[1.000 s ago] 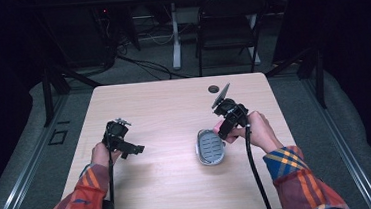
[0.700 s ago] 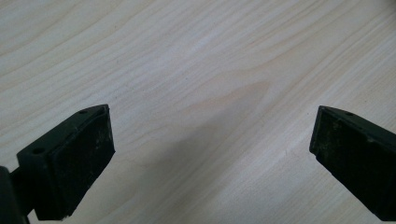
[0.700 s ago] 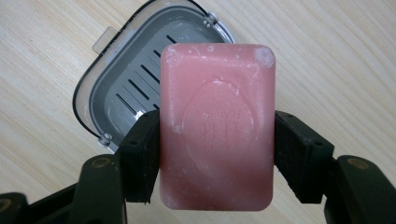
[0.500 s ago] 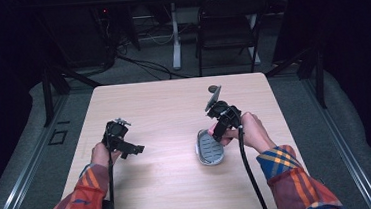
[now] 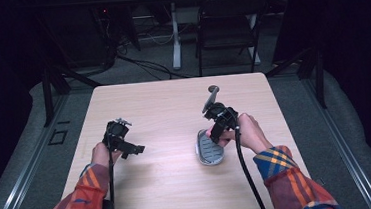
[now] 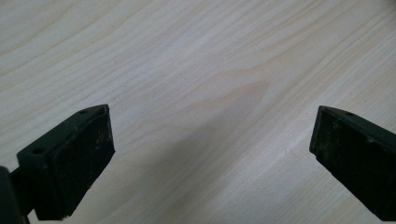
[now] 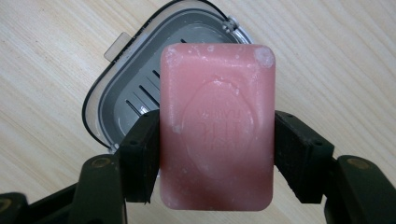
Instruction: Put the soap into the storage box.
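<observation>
The worktop [image 5: 174, 115] is evenly lit from above while the room around it lies nearly black. In the left gripper view a soft shadow falls between the fingers [image 6: 70, 163]. The pink soap [image 7: 217, 126] looks slightly blurred close up.

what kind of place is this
Probably a recording lab or studio rather than a home: a bare wooden table ringed by dark curtains, a folding chair and floor cables behind.

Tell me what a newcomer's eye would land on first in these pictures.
First the pink soap bar, clamped between the right gripper jaws just above the grey soap dish right of the table's centre. Then the left gripper, wide open over bare wood.
</observation>
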